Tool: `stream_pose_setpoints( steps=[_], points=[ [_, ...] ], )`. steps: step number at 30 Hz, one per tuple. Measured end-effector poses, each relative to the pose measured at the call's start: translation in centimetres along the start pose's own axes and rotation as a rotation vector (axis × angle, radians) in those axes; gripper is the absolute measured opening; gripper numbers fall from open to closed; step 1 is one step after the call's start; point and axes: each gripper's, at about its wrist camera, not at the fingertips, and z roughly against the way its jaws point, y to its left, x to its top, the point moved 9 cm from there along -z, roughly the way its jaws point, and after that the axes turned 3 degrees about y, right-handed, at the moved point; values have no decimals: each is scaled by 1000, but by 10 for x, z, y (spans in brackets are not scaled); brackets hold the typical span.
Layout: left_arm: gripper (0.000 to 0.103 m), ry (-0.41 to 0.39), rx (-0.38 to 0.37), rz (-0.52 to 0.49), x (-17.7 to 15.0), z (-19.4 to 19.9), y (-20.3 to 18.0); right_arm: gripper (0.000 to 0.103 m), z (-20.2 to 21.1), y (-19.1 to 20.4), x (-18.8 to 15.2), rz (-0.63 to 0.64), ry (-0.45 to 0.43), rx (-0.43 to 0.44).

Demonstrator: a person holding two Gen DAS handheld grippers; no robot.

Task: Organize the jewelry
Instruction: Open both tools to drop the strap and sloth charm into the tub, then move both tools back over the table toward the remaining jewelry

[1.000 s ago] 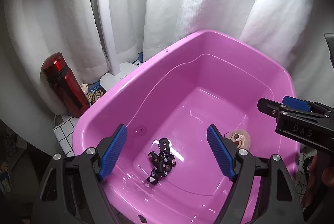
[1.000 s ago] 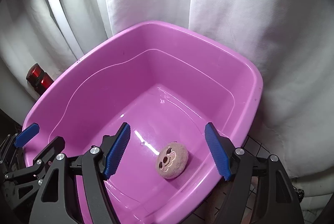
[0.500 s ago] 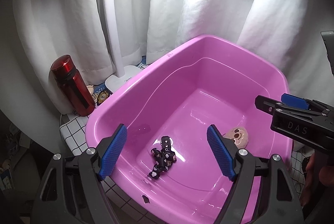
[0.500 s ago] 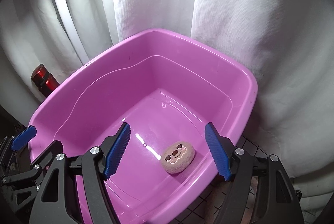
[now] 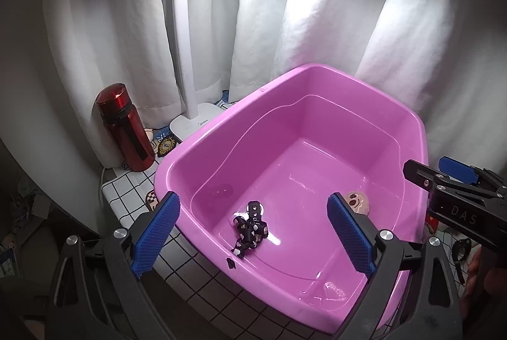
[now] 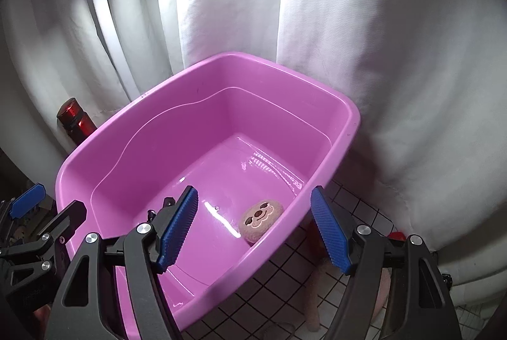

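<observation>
The left hand-held gripper (image 5: 253, 240) is released, its blue pads spread wide and holding nothing, poised above the near edge of the pink tub (image 5: 202, 137). Directly ahead of it and below, between its two fingers in the left wrist view, a black band with pale studs (image 5: 250, 227) lies crumpled on the tub floor. Off past its right finger sits a round tan brooch with a smiling face (image 5: 359, 202), close to the tub's right wall.

The right hand-held gripper (image 6: 253, 232) is also released and empty, hovering over the tub's near right corner, with the brooch (image 6: 261, 214) just ahead between its fingers.

The band looks light, limp and tangled; it would likely sag or slip if pinched at a loose end, so the bunched middle seems the safer hold. The tub floor looks glossy, possibly wet, so pieces may slide. The brooch looks soft and felt-like, light, and best pinched across its edges.

A red bottle (image 5: 125, 127) and a white lamp base (image 5: 196, 121) stand on the tiled surface (image 5: 126, 191), left of the left hand-held gripper.
</observation>
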Motion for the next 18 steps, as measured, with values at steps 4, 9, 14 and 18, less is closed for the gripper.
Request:
stream_pose_setpoints(
  steps=[4,9,14,18],
  points=[
    [94,1,-9,-8,-9,10,-6,70,15,-10,-17,-21,-16,-11],
    [95,3,-35,-16,-20,23,-17,70,35,-23,-46,-46,-31,-39],
    [95,-15,-60,-41,-28,41,-35,71,60,-45,-76,-103,-44,-42],
    [95,-28,-94,-71,-36,55,-56,71,81,-70,-101,-155,-55,-61]
  ],
)
